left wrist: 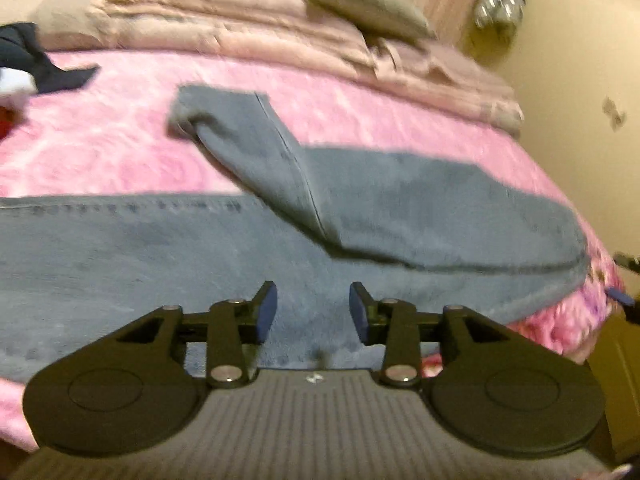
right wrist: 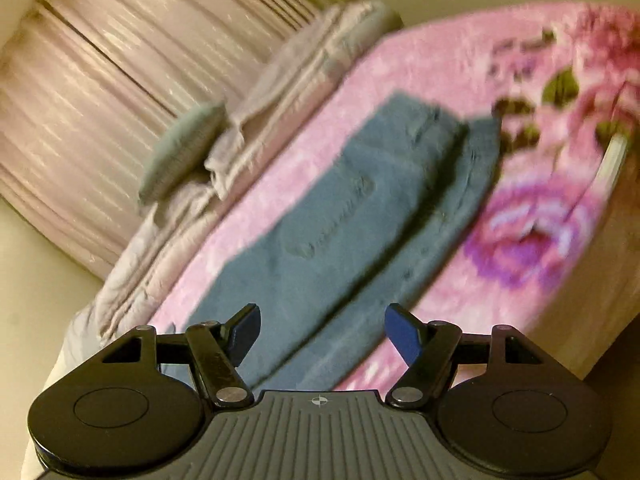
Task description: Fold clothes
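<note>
A pair of blue jeans lies spread across the pink bedspread, one leg folded back over the rest. My left gripper hovers over the denim near the front edge, open, its blue pads apart with nothing between them. In the right wrist view the picture is tilted and the jeans run diagonally across the bed, one layer lying over another. My right gripper is open wide above the near end of the jeans and holds nothing.
Folded pale pink bedding and a grey cushion lie along the far side of the bed. Dark clothes sit at the far left. A cream wall is on the right. The pink padded headboard fills the left of the right wrist view.
</note>
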The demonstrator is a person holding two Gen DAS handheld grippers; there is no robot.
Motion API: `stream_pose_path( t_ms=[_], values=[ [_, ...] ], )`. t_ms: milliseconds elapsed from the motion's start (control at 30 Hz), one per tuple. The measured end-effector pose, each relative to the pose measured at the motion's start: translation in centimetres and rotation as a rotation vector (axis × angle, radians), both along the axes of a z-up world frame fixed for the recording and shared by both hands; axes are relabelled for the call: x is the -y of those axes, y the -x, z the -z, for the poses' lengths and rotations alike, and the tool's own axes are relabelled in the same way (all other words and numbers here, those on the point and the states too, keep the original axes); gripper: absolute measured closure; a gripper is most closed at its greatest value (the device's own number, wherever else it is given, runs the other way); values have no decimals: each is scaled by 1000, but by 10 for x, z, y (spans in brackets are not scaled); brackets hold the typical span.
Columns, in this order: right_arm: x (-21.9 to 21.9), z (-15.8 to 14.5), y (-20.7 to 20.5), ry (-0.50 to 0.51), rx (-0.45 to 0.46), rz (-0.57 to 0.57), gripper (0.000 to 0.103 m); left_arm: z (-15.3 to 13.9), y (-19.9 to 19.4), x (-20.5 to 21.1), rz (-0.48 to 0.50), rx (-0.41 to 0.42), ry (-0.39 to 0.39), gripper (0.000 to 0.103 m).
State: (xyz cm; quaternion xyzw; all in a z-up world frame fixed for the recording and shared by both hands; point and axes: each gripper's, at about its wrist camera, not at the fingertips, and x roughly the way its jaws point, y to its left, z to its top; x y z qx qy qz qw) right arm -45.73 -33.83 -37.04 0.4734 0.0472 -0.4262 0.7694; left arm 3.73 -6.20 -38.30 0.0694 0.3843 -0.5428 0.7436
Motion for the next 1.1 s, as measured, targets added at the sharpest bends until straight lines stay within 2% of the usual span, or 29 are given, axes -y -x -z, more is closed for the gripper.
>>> stream_pose_path(
  t_ms=[167, 200, 367, 600, 667, 700, 867, 900, 933, 967, 1000, 1067, 1100],
  values=[
    [19, -6, 25, -36, 80, 56, 31, -13, -2, 1, -79, -96, 23, 58],
    [26, -5, 28, -47, 85, 60, 31, -12, -3, 7, -94, -106, 11, 55],
    [40, 10, 41, -77, 72, 87, 31, 0, -20, 48, -171, -149, -48, 54],
    [93, 37, 48, -119, 65, 136, 31, 21, -32, 105, -220, -174, -121, 54],
    [107, 43, 49, -136, 68, 148, 39, 30, -33, 114, -239, -171, -155, 56],
    [115, 47, 50, -149, 76, 148, 45, 33, -33, 116, -245, -172, -159, 56],
    [138, 61, 55, -161, 74, 168, 46, 40, -31, 118, -256, -153, -135, 57],
    [142, 64, 56, -165, 87, 169, 55, 40, -31, 120, -252, -150, -129, 61],
    [147, 68, 57, -170, 100, 169, 70, 40, -31, 121, -249, -147, -123, 64],
    [152, 72, 57, -182, 111, 169, 74, 40, -31, 123, -245, -144, -117, 77],
    [156, 76, 57, -202, 105, 173, 85, 39, -31, 125, -231, -131, -112, 86],
    [159, 75, 57, -201, 90, 178, 93, 31, -24, 121, -214, -74, -88, 96],
    [157, 70, 58, -175, 94, 175, 97, 27, -21, 119, -205, -46, -76, 98]
  ],
)
